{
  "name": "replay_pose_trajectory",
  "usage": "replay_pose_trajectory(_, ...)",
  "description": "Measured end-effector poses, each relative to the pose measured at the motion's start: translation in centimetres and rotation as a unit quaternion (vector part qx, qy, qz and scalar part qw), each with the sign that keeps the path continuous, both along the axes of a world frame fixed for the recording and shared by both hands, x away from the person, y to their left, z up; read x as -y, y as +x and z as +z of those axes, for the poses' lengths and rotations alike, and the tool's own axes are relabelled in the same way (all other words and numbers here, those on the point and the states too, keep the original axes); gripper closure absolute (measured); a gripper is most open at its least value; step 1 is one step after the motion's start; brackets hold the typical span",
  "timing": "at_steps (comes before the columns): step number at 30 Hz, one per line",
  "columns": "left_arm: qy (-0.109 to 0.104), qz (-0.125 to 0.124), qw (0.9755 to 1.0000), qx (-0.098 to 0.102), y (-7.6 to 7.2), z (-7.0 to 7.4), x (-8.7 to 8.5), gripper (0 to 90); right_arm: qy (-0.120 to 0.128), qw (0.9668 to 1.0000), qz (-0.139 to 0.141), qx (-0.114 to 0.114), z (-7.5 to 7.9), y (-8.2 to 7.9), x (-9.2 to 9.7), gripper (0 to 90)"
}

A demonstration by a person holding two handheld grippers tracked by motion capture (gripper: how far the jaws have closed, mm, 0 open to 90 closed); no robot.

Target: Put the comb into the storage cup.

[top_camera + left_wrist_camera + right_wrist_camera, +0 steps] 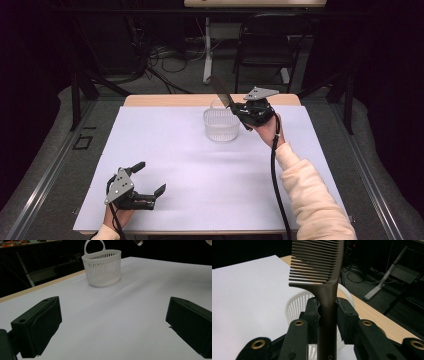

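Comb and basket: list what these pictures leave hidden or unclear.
- Comb: in the right gripper view the top edge cuts off its teeth, and the right gripper covers part of the handle.
- Basket: in that view the gripper and comb hide most of it.
- Basket's inside: in the left gripper view its slatted wall hides the bottom.
- Comb in the high view: dark, thin, teeth unreadable.

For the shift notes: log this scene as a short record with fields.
held item: dark brown comb, teeth end up, handle clamped between the jaws
right gripper: shut on the comb, raised beside the basket at the far side of the table
left gripper: jaws wide open, nothing between them, low over the sheet at the near left
basket: white slatted plastic with a loop handle, upright; no contents visible from the left gripper view
surface: white sheet over a wooden table
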State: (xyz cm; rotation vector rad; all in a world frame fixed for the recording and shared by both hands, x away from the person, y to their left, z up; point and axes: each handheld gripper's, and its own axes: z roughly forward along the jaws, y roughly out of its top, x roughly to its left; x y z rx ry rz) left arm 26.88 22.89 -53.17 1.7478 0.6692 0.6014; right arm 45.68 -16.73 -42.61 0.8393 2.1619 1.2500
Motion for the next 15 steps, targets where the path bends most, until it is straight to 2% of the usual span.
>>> replay_pose_trajectory(15,-0.002,0.002,1.0000,-0.001,0.03,-0.02,-0.02,0.3,-0.001,1.0000,0.002,0.008,0.00,0.84,-0.87,72.6)
